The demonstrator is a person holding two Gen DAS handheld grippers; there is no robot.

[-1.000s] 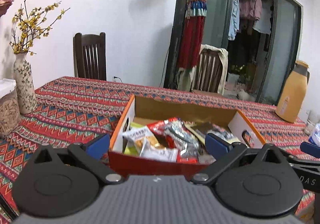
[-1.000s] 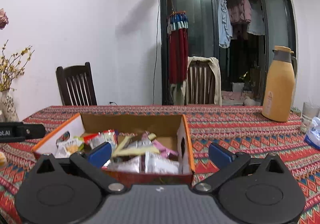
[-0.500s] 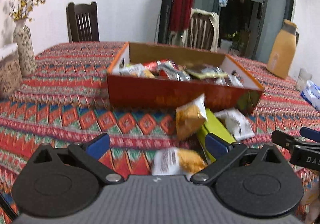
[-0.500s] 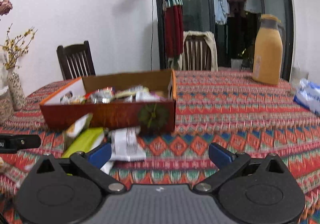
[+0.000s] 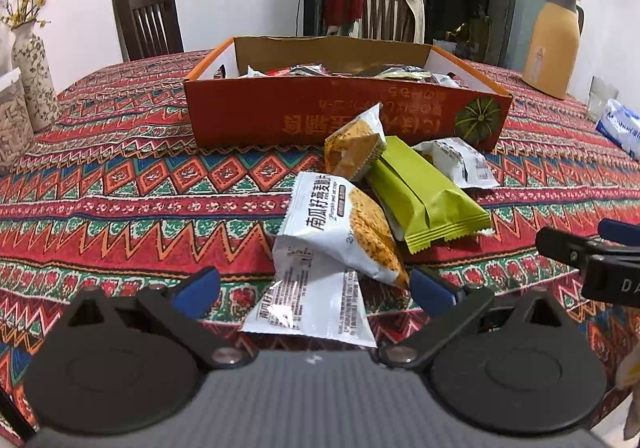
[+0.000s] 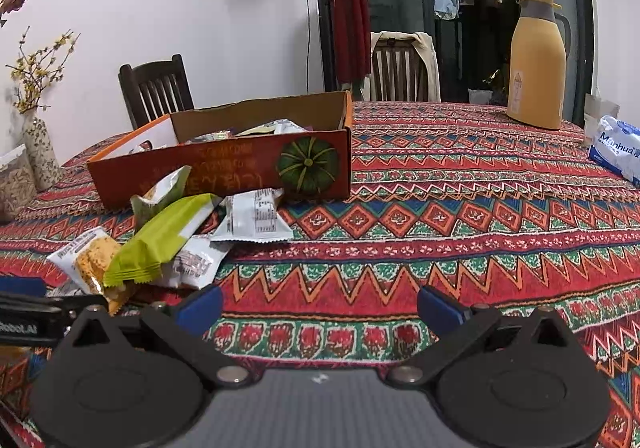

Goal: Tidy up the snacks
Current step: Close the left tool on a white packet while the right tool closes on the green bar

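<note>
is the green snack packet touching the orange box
Apart. The left wrist view shows patterned tablecloth between the green packet's far end and the orange box's front wall; the packet instead rests against the small orange-and-white packet.

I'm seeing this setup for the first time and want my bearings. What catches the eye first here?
The loud red zigzag tablecloth fills both views. On it stands an orange box of snacks, with a loose pile of packets before its front wall, the green packet brightest among them. The left claw is open around a white packet; the right claw is open over bare cloth, and a yellow jug stands far right.
</note>
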